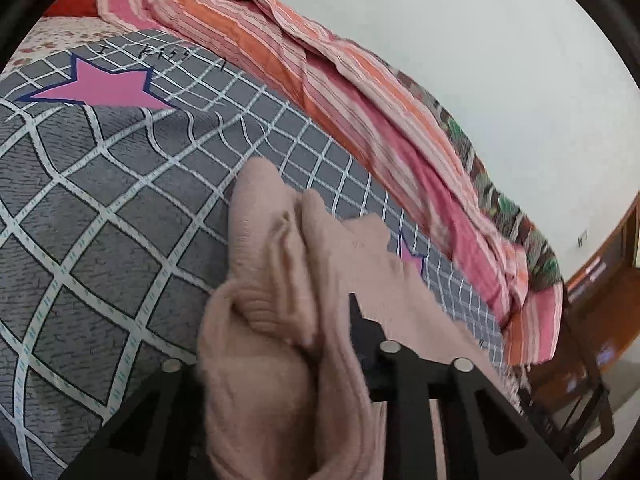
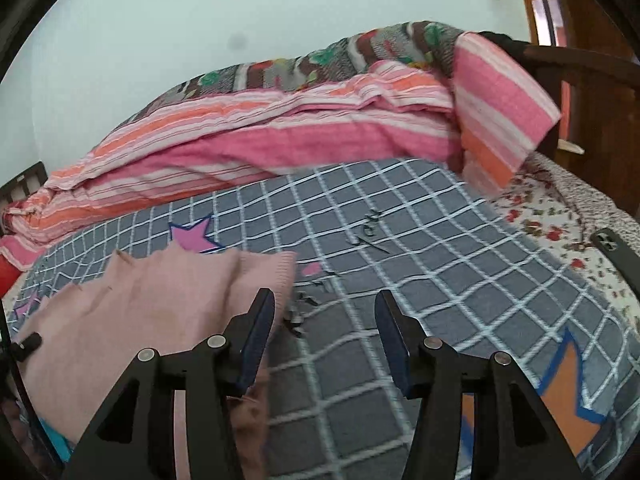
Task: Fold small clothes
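Bunched pink knitwear fills the near foreground of the left wrist view: the left gripper (image 1: 316, 344) is clenched on a gathered fold of the sweater (image 1: 280, 280), cloth wrapping over and hiding 1 finger. That sweater lies on the grey checked bedcover (image 1: 100, 208), near the bed's front edge, well short of the striped quilt (image 2: 280, 136) heaped along the wall.

In the right wrist view the garment spreads flat to the left, its ribbed hem (image 2: 286, 276) facing the middle of the bed. Its long axis seems to run across the bed, from the left gripper's bunch toward that hem, though the far end is out of view.

Judging by this, 1 fold is being started. The right gripper (image 2: 324, 320) is released, with only bedcover between its fingers, just beside the hem. Next it likely needs to pinch that hem edge, so both ends can lift together.

A phone (image 2: 612, 248) rests on the flowered sheet (image 2: 536, 208), well apart.
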{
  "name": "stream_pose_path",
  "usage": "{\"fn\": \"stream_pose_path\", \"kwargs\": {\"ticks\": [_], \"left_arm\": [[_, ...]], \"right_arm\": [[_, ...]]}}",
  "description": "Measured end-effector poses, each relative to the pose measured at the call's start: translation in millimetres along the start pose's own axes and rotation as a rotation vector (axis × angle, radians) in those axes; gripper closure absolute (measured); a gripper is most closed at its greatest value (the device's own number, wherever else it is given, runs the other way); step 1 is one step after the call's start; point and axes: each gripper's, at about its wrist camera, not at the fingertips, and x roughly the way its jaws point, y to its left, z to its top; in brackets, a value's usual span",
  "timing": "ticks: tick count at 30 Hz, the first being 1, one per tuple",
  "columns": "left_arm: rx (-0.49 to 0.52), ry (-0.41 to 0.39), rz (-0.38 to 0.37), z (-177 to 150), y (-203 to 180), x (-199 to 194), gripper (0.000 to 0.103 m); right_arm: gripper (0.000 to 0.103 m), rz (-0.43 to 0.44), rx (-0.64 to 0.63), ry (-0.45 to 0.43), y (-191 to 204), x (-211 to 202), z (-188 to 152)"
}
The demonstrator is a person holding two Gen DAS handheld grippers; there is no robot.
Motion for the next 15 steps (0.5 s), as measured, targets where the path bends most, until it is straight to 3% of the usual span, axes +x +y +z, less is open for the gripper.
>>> {"fn": "stream_pose_path", "kwargs": {"ticks": [4, 8, 15], "left_arm": [[0.091, -0.022, 0.046, 6.3, -28.5, -3.2, 0.083], [0.207, -0.038, 0.072, 13.1, -81.5, -5.9, 0.084], [0.419, -0.048, 0.0, -10.2, -185.2, -4.4, 0.085]], "right_arm": [[0.052, -0.013, 0.025, 0.006, -15.5, -3.2, -1.1], [0.052, -0.051, 0.041, -0.01, -35.3, -9.3, -0.3], [0.052, -0.098, 0.142, -0.013, -81.7, -16.4, 1.3]]}}
